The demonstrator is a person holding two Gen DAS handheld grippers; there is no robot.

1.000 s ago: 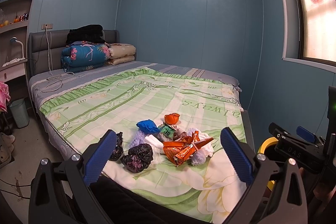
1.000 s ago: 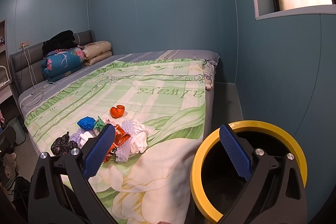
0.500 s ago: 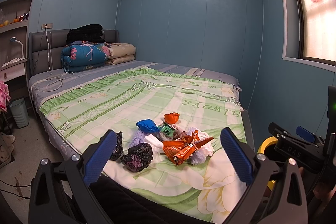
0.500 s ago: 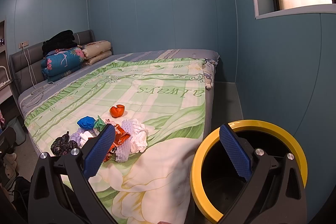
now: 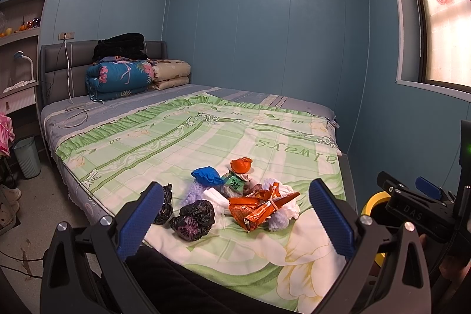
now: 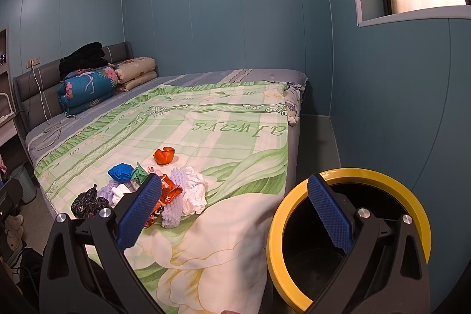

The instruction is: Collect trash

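Note:
A heap of trash lies near the foot of the bed: an orange snack wrapper (image 5: pixel 259 208), black plastic bags (image 5: pixel 192 218), a blue crumpled bag (image 5: pixel 207 175), orange peel (image 5: pixel 241 164), a green packet (image 5: pixel 234 181) and white tissue and foam net (image 5: pixel 287 206). The heap also shows in the right wrist view, with the wrapper (image 6: pixel 166 196), peel (image 6: pixel 164 155) and tissue (image 6: pixel 194 190). My left gripper (image 5: pixel 235 217) is open and empty, short of the heap. My right gripper (image 6: pixel 235 208) is open and empty, beside a black bin with a yellow rim (image 6: pixel 347 175).
The bed (image 5: pixel 182 137) carries a green patterned sheet, with folded quilts (image 5: pixel 120 78) and a charging cable (image 5: pixel 76 114) at the headboard. A small grey bin (image 5: pixel 26 156) and shoes stand on the floor at left. The blue wall and window are at right.

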